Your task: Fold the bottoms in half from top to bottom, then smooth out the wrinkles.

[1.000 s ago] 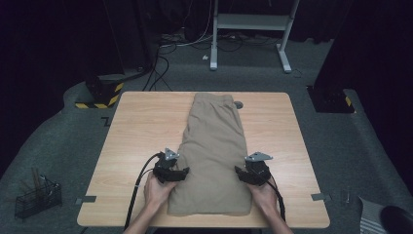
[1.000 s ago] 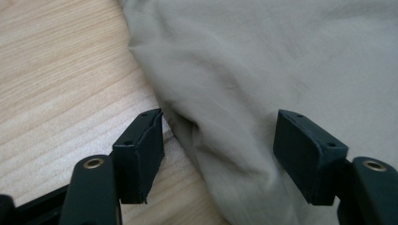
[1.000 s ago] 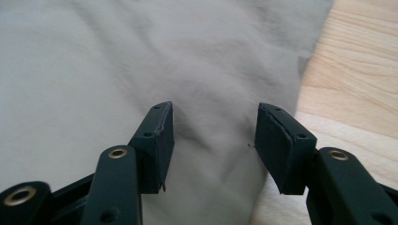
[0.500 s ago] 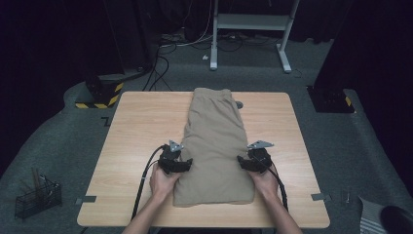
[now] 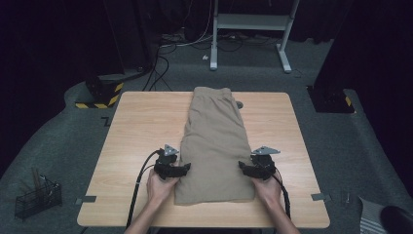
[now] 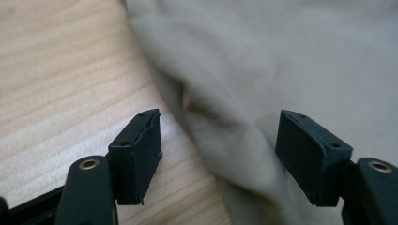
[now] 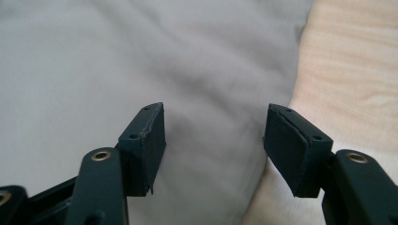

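Shorts (image 5: 214, 141), folded lengthwise, lie mid-table (image 5: 136, 126). Left gripper (image 5: 171, 168) and right gripper (image 5: 255, 168) straddle the side edges, jaws wide, the right's just opening, nothing pinched. Looks like regrasp: close on both edges, probably fold next.

High view looks forward and down over the worktop (image 5: 141, 126); both gripper views sit close above the folded cloth's (image 5: 214, 141) edges, shared with it.
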